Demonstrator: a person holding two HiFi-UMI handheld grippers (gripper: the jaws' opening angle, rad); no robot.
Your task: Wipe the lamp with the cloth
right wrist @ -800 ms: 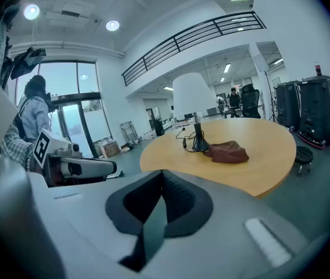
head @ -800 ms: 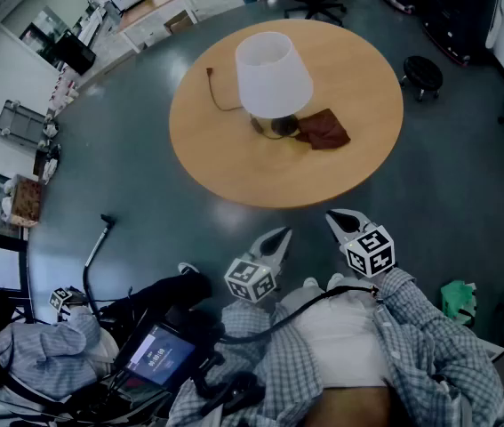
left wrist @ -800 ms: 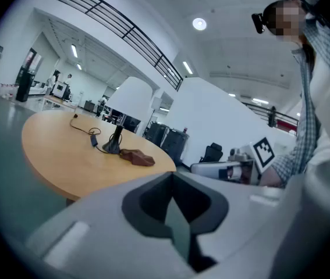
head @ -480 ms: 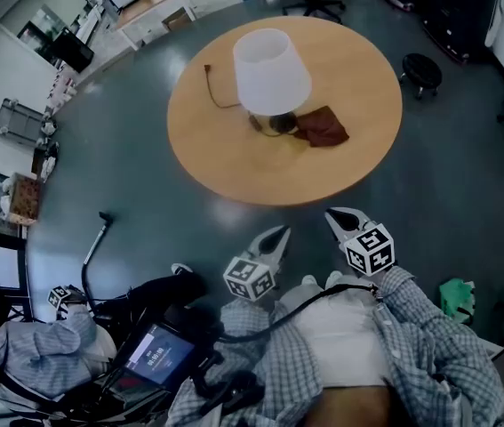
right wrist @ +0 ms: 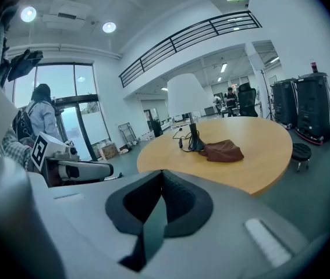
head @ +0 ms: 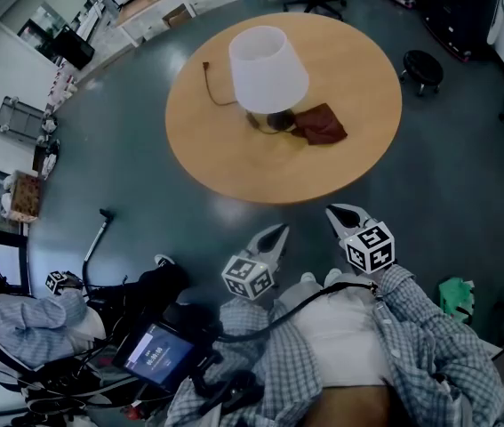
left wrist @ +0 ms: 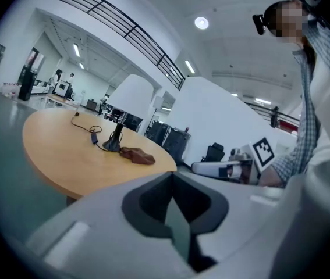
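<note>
Cloth lies bunched against the base of the lamp, on the lamp's right as you face it, so your right gripper is the nearer one. Both it and your left gripper hang well short of the lamp, jaws pressed together on nothing. It's a brown, limp heap that seems to stretch rightward away from the lamp stem, though the folds are too small to read.
</note>
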